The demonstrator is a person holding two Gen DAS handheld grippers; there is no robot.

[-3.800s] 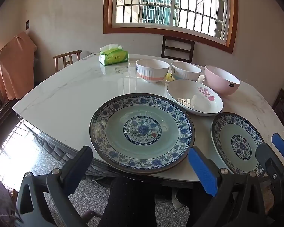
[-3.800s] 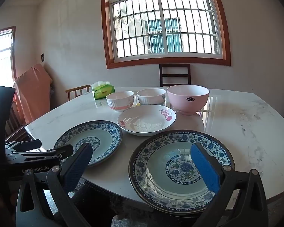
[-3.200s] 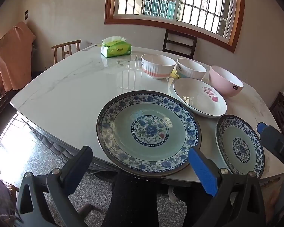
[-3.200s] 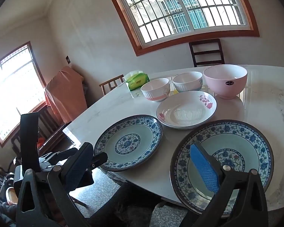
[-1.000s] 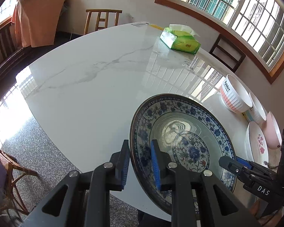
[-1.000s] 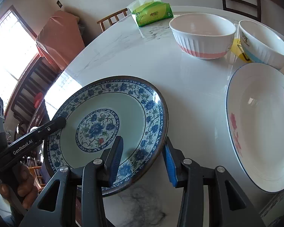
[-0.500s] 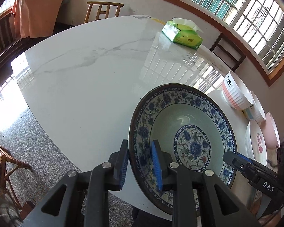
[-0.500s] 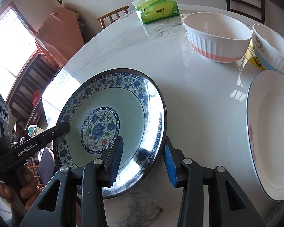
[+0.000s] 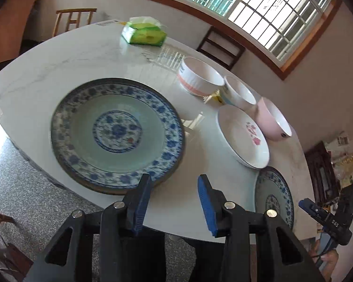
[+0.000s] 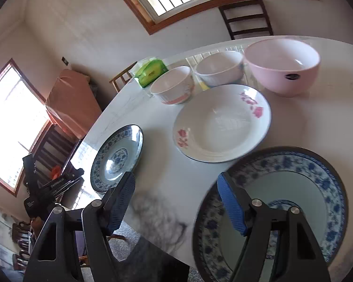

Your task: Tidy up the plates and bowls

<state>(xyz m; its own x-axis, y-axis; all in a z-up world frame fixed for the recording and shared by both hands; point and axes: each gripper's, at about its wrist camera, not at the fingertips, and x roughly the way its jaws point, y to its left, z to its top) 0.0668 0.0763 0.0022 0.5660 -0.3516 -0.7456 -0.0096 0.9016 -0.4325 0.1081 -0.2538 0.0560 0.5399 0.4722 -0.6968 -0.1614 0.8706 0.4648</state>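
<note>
Left tool (image 9: 171,202): jaws opening, nothing held
Right tool (image 10: 176,202): opening, empty
Next: I'd grip the second blue plate (image 10: 282,202) by its rim, stacking onto the first blue plate (image 9: 116,132)

A: What colours are the two big plates?
B: The left plate (image 9: 116,131) and the right plate (image 10: 294,185) are pale green with blue floral borders.
A: And the rest?
B: A white dish (image 10: 221,122) with pink flowers, a pink bowl (image 10: 282,67), a white counter (image 9: 58,65) with grey veining, a green tissue pack (image 9: 143,34).

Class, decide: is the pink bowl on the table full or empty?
Empty: the right wrist view looks into the pink bowl and shows only its bare white inside.
</note>
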